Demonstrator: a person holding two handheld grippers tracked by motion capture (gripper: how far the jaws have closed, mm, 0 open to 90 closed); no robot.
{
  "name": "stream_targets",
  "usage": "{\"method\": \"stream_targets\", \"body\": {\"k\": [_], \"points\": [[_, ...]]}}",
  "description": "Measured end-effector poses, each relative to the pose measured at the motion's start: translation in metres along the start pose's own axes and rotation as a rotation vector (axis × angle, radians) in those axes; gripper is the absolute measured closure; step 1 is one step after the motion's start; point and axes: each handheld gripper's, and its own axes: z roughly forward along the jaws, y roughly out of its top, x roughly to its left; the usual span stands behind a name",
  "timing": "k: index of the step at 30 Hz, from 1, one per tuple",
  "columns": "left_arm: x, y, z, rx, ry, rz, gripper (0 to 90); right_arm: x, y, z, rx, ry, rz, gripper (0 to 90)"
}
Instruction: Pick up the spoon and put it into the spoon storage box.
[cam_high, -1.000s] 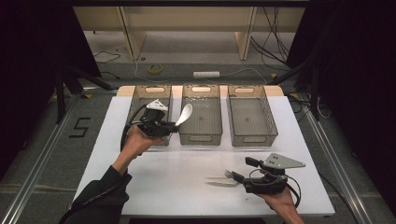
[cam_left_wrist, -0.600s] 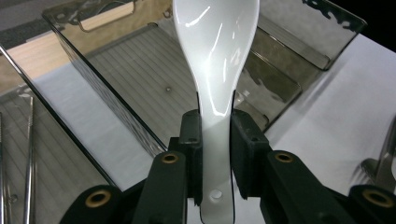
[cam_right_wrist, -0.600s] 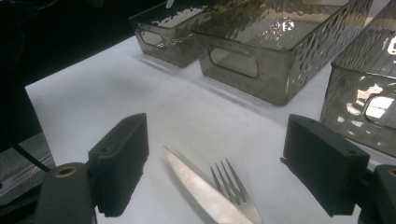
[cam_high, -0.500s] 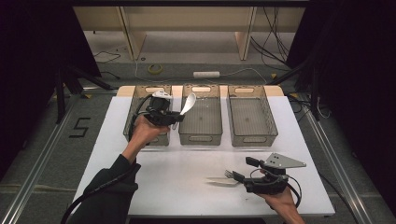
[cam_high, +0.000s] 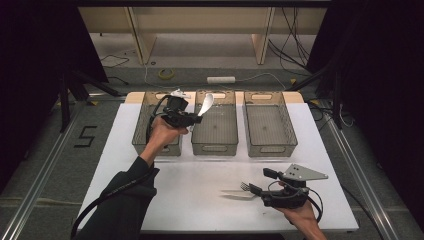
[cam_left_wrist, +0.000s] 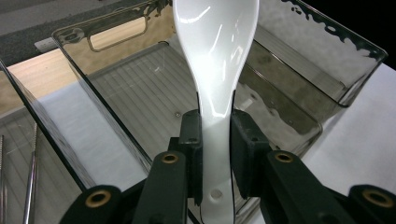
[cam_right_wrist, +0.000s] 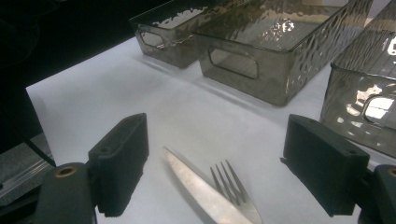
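Table: a white rectangular table (cam_high: 190, 190) with a matte top and a strip of pale wood along its far edge; it stands on grey carpet floor (cam_high: 45, 165).
Bins: three smoked, see-through plastic bins with cut-out handles stand side by side at the far half of the table, the left bin (cam_high: 142, 135), the middle bin (cam_high: 217, 147) and the right bin (cam_high: 285, 135).
Left gripper: the left gripper (cam_high: 187, 117) is held raised above the gap between the left and middle bins, its jaws clenched on the handle of a glossy white ceramic soup spoon (cam_high: 205, 104).
Spoon: in the left gripper view the white soup spoon (cam_left_wrist: 215, 56) rises from between the jaws, bowl uppermost, over the ribbed floor of the middle bin (cam_left_wrist: 149, 88).
Left bin contents: thin metal rods (cam_left_wrist: 30, 186) lie in the bin at the left of that view; what they are cannot be told.
Right gripper: the right gripper (cam_high: 255, 190) rests low at the near right of the table, jaws spread wide.
Cutlery: a steel fork (cam_right_wrist: 233, 186) and a steel knife blade (cam_right_wrist: 191, 186) lie flat on the table between those jaws, untouched.
Room: dark curtains at both sides, a pale wooden frame (cam_high: 137, 30) beyond the table, a white power strip (cam_high: 221, 79), a roll of yellow tape (cam_high: 166, 74) and loose cables (cam_high: 295, 35) on the floor, a black figure 5 (cam_high: 85, 136) marked at the left.
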Motion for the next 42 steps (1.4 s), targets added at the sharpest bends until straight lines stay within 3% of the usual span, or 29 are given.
{"method": "stream_targets", "body": {"k": [8, 20, 42], "points": [[-0.004, 0.009, 0.012, -0.011, -0.014, -0.027, 75.4, 0.001, 0.0, 0.0, 0.003, 0.001, -0.001, 23.2], [-0.004, 0.009, 0.035, 0.022, 0.016, -0.043, 75.3, 0.001, 0.0, -0.001, -0.001, 0.003, 0.001, 23.3], [-0.003, 0.011, 0.053, 0.042, 0.041, -0.067, 75.2, 0.001, 0.0, -0.001, -0.003, 0.008, 0.001, 23.3]]}}
